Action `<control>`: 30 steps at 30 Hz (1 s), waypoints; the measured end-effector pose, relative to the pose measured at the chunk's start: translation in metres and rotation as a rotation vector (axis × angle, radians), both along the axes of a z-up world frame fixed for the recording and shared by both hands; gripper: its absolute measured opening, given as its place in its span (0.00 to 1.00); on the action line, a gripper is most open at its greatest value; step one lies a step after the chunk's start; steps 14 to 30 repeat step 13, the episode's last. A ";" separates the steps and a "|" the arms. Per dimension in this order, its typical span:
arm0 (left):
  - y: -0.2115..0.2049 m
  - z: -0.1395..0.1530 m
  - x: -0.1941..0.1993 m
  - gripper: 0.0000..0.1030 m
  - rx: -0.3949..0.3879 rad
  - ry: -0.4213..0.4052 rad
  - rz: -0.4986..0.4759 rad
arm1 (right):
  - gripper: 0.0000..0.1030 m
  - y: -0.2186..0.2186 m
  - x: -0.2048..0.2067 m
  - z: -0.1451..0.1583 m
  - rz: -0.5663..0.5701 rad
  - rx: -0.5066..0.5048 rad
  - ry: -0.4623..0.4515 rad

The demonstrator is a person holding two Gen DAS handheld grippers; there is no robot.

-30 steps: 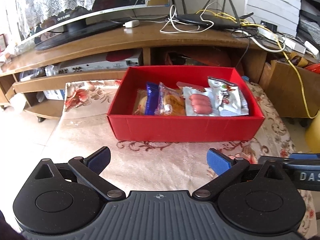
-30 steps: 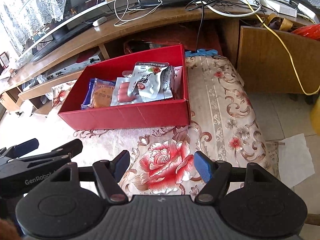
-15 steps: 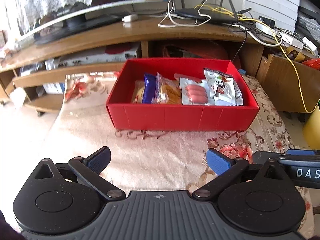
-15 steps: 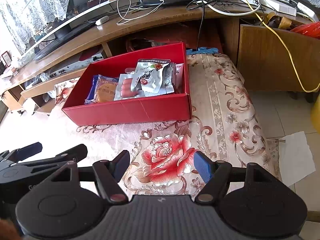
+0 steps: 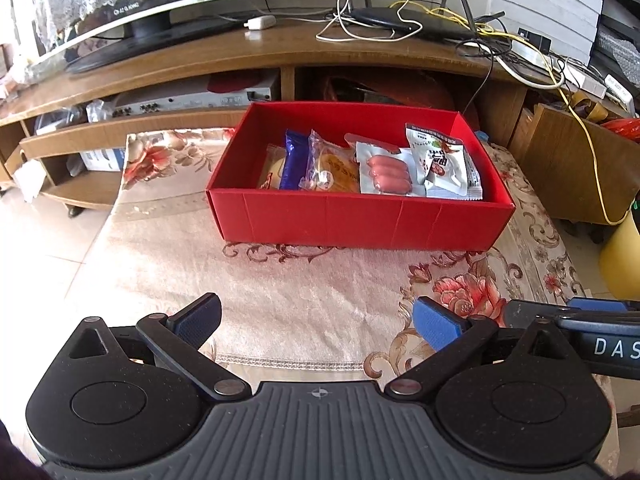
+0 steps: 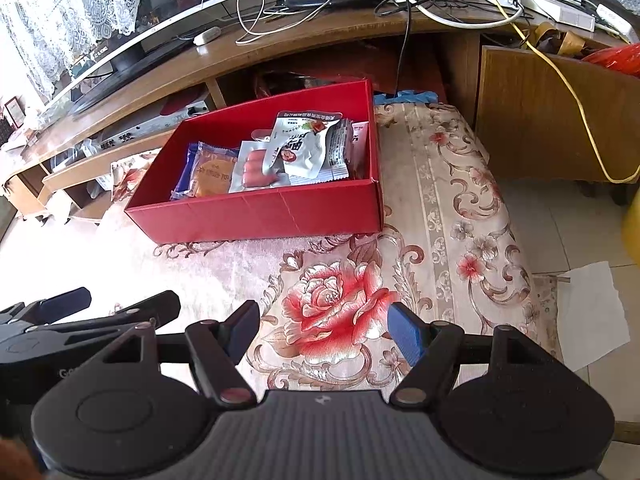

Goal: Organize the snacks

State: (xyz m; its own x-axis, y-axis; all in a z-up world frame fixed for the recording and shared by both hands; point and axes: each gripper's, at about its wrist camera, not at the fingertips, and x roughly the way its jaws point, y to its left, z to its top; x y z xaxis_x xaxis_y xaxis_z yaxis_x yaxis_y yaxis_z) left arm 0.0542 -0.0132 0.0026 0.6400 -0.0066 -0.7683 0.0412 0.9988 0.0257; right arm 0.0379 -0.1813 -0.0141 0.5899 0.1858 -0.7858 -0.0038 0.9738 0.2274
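Both hand-held grippers we see low in their own views: the left hand-held gripper [image 5: 316,322] has its blue pads spread wide with nothing between them, and the right hand-held gripper [image 6: 324,330] is also spread and holds nothing. They hover side by side above the floral cloth [image 5: 280,292], well apart from the red box [image 5: 360,220].

We see all the snacks lying inside this box, in a row along its near wall. From left to right in the left wrist view there is a blue wrapped bar [image 5: 295,164], a clear bag with a round cake [image 5: 334,170], a pack of sausages [image 5: 387,174] and a white snack pouch [image 5: 440,160] which partly overlaps the sausages. One more yellowish packet is at the far left, mostly hidden behind the bar.

The box stands on the cloth, just in front of a wooden TV stand [image 5: 240,56]. On the stand we see a television [image 5: 132,4], a router [image 5: 400,20] and many tangled cables [image 6: 420,4]. A white paper sheet [image 6: 592,312] lies on the tiled floor at the right
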 end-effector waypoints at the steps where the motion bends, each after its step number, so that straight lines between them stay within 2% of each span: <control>1: 0.000 0.000 0.000 1.00 -0.001 0.002 0.000 | 0.66 0.000 0.000 0.000 0.001 -0.002 0.001; 30: 0.000 -0.003 -0.006 1.00 -0.002 0.015 0.011 | 0.66 0.000 -0.004 -0.002 0.009 -0.012 0.009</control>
